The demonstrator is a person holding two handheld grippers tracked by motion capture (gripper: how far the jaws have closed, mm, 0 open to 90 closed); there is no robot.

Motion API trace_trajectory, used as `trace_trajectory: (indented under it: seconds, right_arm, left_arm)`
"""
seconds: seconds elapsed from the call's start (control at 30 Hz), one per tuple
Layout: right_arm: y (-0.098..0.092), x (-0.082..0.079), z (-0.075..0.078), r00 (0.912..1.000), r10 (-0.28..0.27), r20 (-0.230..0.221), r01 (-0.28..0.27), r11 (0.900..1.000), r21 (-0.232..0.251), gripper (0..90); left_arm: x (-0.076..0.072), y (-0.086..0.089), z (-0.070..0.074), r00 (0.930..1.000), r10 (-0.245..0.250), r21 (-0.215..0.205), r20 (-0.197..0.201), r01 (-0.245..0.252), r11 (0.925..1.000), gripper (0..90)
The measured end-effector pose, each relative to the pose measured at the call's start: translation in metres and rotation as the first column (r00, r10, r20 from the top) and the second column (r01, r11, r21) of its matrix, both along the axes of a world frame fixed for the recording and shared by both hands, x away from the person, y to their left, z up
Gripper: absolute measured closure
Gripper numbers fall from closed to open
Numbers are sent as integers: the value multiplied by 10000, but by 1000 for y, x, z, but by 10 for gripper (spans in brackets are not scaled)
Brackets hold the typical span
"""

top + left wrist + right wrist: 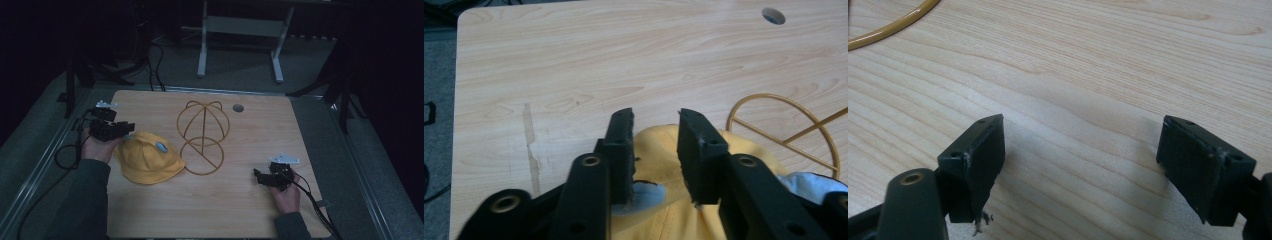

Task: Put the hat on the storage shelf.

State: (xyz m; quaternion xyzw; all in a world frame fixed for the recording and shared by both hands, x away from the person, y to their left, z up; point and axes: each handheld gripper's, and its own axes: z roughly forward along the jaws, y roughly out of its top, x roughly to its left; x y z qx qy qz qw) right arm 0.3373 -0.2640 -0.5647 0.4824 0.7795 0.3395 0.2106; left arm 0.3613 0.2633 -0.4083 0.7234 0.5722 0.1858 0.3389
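A yellow bucket hat [147,159] lies brim down on the wooden table [220,210], left of centre, with a small blue-grey patch [161,146] on its crown. Just right of it stands a gold wire hat stand [202,135]: a dome over a ring base. My left gripper [127,129] hovers at the hat's far left edge. In the left gripper view its jaws stand apart over the hat [659,150], and the left gripper [656,119] is open with nothing pinched. My right gripper [257,176] rests at the right front. The right gripper [1083,122] is wide open over bare wood.
A round cable hole [238,107] sits near the table's far edge. A grey table frame [240,30] stands on the floor behind. Cables [65,155] trail off the left side. The stand's ring [769,94] curves near the left jaws, and its wire [898,29] lies far from the right ones.
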Motion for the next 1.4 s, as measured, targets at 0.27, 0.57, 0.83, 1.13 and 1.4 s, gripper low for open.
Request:
trace_trajectory:
  seconds: [0.27,0.57,0.83,1.13,1.4]
  right_arm:
    - [0,0,0,10000,24,0,-24,10000,4,194]
    - [0,2,0,10000,47,15,-47,10000,-21,194]
    - [0,2,0,10000,46,15,-46,10000,-20,194]
    - [0,2,0,10000,48,15,-48,10000,-22,194]
    - [0,2,0,10000,49,21,-49,10000,-22,194]
  left_arm:
    - [3,-2,5,9984,-567,527,-41,568,9970,540]
    - [8,-1,11,9884,-1515,773,-135,1521,9853,511]
    - [9,4,15,9778,-2093,283,-56,2094,9774,518]
    - [11,1,18,9622,-2721,548,-124,2724,9606,511]
    - [11,0,17,9515,-3067,591,-228,3075,9497,508]
